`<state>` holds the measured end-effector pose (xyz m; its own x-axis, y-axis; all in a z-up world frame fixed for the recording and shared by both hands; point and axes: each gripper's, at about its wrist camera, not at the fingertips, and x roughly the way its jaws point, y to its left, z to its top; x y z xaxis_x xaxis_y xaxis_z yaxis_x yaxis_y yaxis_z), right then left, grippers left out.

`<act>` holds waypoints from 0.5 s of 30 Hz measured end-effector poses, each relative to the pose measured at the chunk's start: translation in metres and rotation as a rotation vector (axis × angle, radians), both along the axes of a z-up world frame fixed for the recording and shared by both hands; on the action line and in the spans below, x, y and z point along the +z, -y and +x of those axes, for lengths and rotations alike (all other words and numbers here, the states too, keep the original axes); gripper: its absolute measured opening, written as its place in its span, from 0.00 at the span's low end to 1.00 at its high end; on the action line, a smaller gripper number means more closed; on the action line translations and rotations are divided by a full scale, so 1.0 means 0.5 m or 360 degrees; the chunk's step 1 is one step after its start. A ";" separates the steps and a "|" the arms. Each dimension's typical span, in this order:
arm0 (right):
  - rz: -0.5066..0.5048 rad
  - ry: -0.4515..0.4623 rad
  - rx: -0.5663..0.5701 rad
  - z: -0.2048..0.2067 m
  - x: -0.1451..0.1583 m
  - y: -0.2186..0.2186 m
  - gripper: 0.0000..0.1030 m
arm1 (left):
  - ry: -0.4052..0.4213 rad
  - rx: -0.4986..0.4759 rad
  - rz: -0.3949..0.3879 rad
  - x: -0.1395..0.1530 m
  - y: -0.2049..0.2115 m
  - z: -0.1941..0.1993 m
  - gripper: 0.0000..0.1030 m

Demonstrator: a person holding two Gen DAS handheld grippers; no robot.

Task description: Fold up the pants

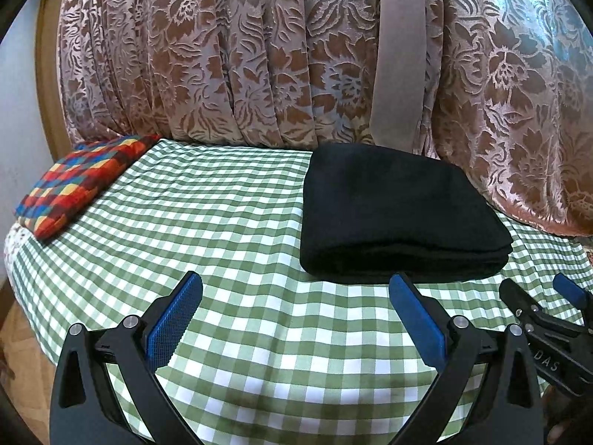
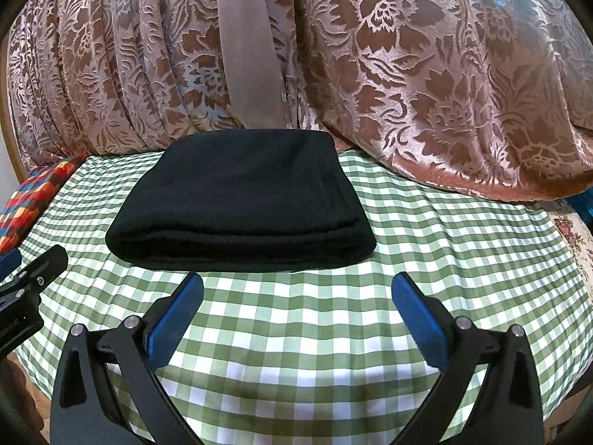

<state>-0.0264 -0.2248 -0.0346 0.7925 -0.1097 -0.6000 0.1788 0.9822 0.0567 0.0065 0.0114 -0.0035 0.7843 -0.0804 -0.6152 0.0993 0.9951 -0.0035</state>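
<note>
Backdrop: patterned brown curtain [image 2: 426, 85] hung behind a surface under a green checked cloth [image 2: 304, 333]; we could not tell whether it was a bench or a bed.
Pants: black pants [image 2: 241, 204] lay on the cloth as a thick folded stack, rounded fold edge toward us, far edge near the curtain.
Left gripper [image 1: 294, 319]: jaws wide, holding nothing, just short of the stack's left corner.
Right gripper [image 2: 296, 319]: jaws wide, empty, facing the fold edge without touching.
Progress: we judged the folding nearly or fully done.
Risk: pinching only the top layer could peel the stack open.
Risk: dragging it could bunch the loose cloth underneath.
Side item: a multicoloured cushion [image 1: 81, 181] lay well apart at left.
</note>
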 end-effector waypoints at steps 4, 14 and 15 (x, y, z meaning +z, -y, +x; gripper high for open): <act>0.0009 0.0010 -0.0008 -0.003 0.001 0.003 0.98 | -0.0001 0.0004 0.0023 -0.003 0.003 0.000 0.97; -0.0010 0.0029 -0.0004 -0.006 0.005 -0.001 0.98 | 0.0001 0.0013 0.0021 -0.002 0.003 0.001 0.97; -0.0010 0.0029 -0.0003 -0.006 0.005 -0.002 0.98 | 0.0003 0.0010 0.0022 -0.002 0.003 0.001 0.97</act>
<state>-0.0296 -0.2240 -0.0319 0.8032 -0.1148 -0.5846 0.1797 0.9822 0.0541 0.0069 0.0097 -0.0042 0.7859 -0.0669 -0.6148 0.0930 0.9956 0.0106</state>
